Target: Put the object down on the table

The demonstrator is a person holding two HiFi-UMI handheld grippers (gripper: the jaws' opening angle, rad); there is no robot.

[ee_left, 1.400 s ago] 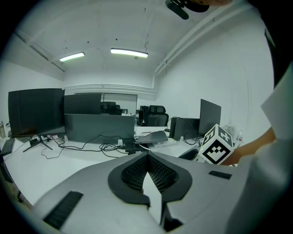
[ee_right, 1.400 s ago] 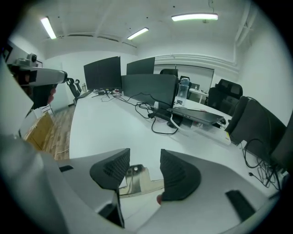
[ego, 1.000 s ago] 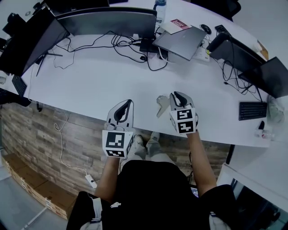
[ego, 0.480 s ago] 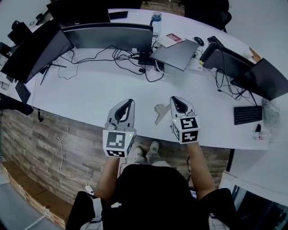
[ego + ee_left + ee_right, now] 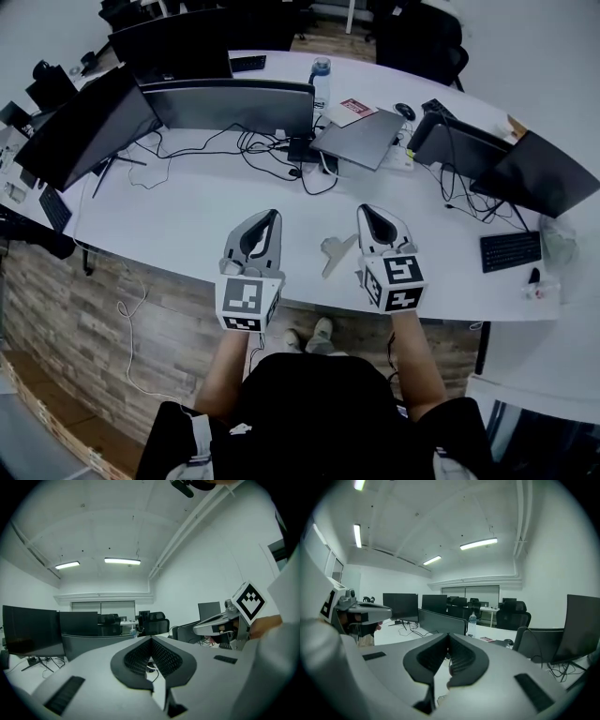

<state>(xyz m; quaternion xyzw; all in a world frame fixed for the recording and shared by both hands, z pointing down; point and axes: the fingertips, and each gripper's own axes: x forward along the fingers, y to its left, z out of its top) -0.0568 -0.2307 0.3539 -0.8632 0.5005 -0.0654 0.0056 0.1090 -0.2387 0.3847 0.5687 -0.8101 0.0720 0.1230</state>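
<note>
A flat tan T-shaped object (image 5: 335, 251) lies on the white table (image 5: 197, 192) near its front edge, between my two grippers. Both grippers hang above that edge, pointing away from me and roughly level. The left gripper (image 5: 273, 214) is to the object's left, its jaws closed tip to tip with nothing between them (image 5: 151, 639). The right gripper (image 5: 364, 210) is just right of the object and clear of it, jaws shut and empty (image 5: 448, 634). Each gripper view catches the other gripper off to one side.
Along the back of the table stand dark monitors (image 5: 230, 105), a closed laptop (image 5: 364, 138), a water bottle (image 5: 321, 77) and a tangle of black cables (image 5: 267, 150). More screens (image 5: 539, 178) and a keyboard (image 5: 511, 251) are at the right. Wood floor shows below the table edge.
Both grippers have risen from the table, the right one more. The tan object stays on the table, now further from the right gripper's jaws.
</note>
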